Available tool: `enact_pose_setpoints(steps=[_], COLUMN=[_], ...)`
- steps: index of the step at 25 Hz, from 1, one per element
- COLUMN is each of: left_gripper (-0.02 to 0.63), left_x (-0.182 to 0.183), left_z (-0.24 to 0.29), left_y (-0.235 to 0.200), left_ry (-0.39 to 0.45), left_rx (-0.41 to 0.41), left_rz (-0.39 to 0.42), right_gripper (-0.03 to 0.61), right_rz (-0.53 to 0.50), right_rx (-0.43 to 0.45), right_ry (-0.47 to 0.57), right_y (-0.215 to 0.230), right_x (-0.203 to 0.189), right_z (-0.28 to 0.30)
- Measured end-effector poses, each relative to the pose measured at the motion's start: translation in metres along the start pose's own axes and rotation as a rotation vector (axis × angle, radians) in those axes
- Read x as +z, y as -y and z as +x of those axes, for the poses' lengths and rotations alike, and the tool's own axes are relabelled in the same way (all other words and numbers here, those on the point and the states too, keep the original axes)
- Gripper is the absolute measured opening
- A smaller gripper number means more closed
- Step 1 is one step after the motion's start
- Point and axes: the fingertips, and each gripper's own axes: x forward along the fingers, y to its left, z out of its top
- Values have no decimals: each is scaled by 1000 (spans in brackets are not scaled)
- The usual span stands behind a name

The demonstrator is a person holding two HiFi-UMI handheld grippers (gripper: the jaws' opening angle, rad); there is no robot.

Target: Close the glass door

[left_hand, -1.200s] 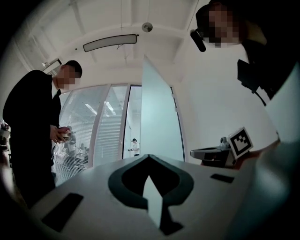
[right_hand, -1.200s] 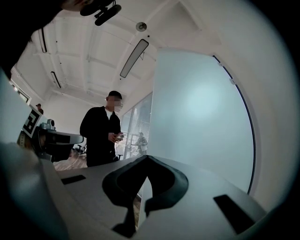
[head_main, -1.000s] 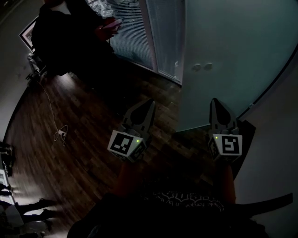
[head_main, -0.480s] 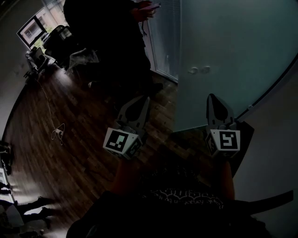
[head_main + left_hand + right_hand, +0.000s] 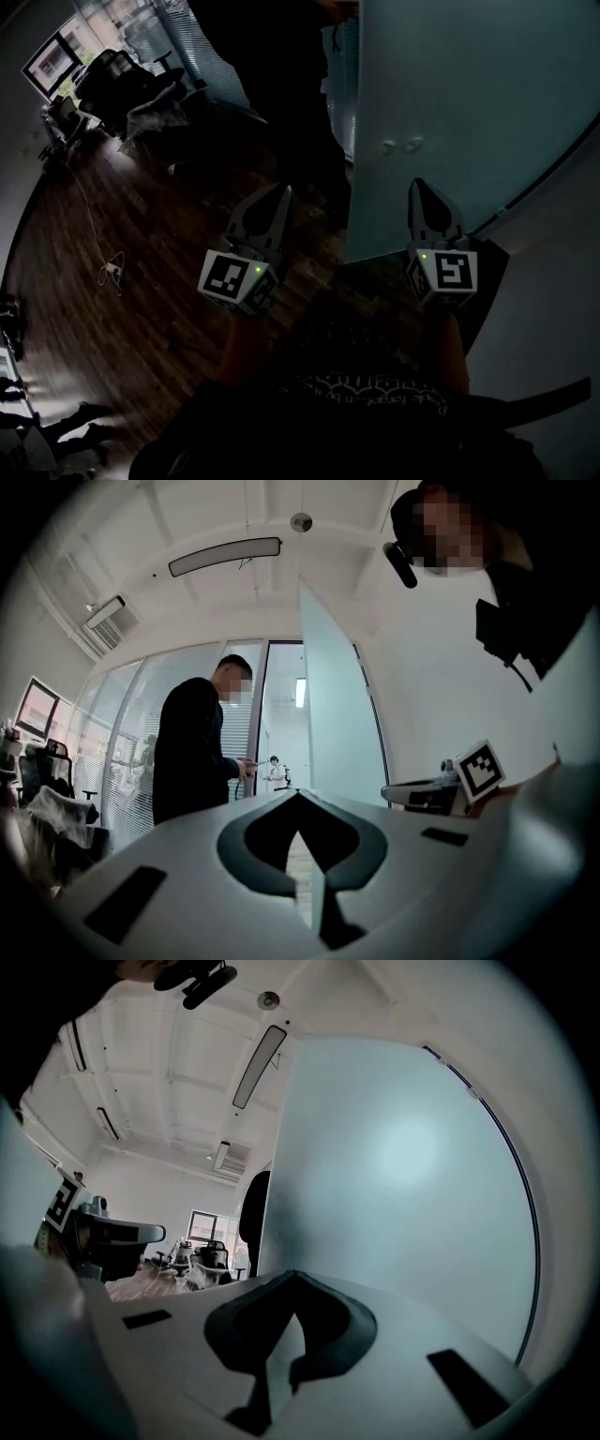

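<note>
Frosted glass door (image 5: 469, 112) stands open, its free edge between my two grippers. Right gripper (image 5: 419, 187) faces the panel close up, jaws fully together, nothing held; contact not discernible. Left gripper (image 5: 277, 192) is likewise closed and empty over the wood floor (image 5: 141, 234), pointing toward a person in dark clothes (image 5: 281, 75).

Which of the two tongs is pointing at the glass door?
The right tongs: its tip faces the pale glass door. The left tongs points beside the door's edge, over the dark wood floor.
</note>
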Motion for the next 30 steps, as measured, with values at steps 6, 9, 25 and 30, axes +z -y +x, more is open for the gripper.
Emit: enact_pose_setpoints(steps=[6, 9, 25, 30], left_gripper=[2, 2, 2, 2], left_x=[0, 1, -9, -13], left_z=[32, 49, 80, 84], left_y=[-24, -32, -52, -64], left_ry=[18, 18, 11, 9], left_rx=[-41, -47, -76, -74], left_rz=[14, 1, -27, -30], right_gripper=[3, 3, 121, 156], right_rz=[10, 1, 8, 2], right_rx=[-27, -29, 17, 15], right_ry=[9, -9, -142, -182], right_y=[12, 17, 20, 22], right_x=[-3, -6, -38, -52], right_z=[30, 43, 82, 102])
